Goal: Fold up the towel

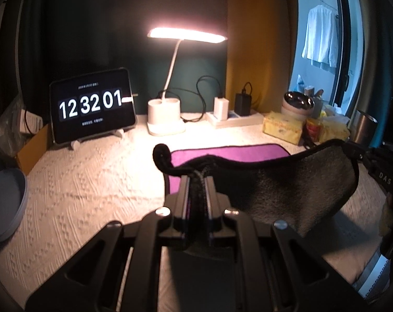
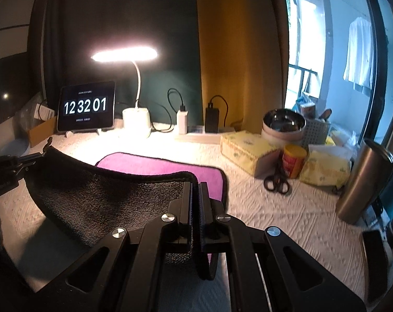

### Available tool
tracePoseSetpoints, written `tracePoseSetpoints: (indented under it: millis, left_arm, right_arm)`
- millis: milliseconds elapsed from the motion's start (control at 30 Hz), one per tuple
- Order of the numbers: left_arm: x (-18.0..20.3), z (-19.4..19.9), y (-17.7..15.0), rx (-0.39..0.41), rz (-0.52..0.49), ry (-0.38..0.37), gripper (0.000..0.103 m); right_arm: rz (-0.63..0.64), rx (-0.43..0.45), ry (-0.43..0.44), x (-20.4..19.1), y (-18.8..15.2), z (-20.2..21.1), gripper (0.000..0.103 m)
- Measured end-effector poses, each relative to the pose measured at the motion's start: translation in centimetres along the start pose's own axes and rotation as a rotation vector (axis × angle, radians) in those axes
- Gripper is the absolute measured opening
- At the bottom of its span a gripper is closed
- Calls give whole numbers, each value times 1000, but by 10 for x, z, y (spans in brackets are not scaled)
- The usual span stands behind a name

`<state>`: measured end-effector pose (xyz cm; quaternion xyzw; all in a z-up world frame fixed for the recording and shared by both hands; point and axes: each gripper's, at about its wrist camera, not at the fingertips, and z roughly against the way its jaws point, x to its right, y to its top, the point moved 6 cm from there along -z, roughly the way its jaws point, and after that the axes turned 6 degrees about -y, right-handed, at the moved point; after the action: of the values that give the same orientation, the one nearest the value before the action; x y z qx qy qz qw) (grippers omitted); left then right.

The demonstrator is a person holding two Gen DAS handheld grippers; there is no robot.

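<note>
Towel work sits mid-air over the desk: a two-sided terry towel (image 1: 287,182), grey on one face and magenta on the other with a black bound edge, hangs between the two tools, its raised grey half sagging in a shallow curve while the magenta half (image 2: 165,167) lies flat on the cream textured tablecloth (image 1: 92,182). Left black two-finger gripper (image 1: 197,179) has its fingers pressed together on one corner of the towel, the black hem curling up just past the tips. Right black two-finger gripper (image 2: 195,184) is likewise clamped on the opposite corner, the grey cloth pinched between its pads. Each tool shows at the edge of the other's view, gripping its end of the same raised hem. Behind the towel stand a black tablet (image 1: 92,108) showing 12 32 01 in white digits, a lit white desk lamp (image 1: 168,83) on a round base, and a white power strip (image 1: 235,119) with chargers plugged in. Off to the right side are yellow tissue packs (image 2: 246,148), black-handled scissors (image 2: 277,179), a red-and-yellow tin (image 2: 294,160), a steel bowl (image 2: 283,124) and a steel tumbler (image 2: 363,179).
</note>
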<state>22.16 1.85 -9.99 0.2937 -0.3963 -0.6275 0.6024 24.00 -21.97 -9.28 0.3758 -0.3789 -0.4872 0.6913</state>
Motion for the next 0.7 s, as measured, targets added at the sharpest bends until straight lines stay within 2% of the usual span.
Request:
tracePoseSetpoints:
  millis: [400,700]
  left_arm:
    - [-8,-26,33,51,-27,16,11]
    - [-19,-58,52,49,-25,13,11]
  right_arm:
    - [20,54,5,2,29,-30,5]
    - [-21,47,15,12,42,-63,5]
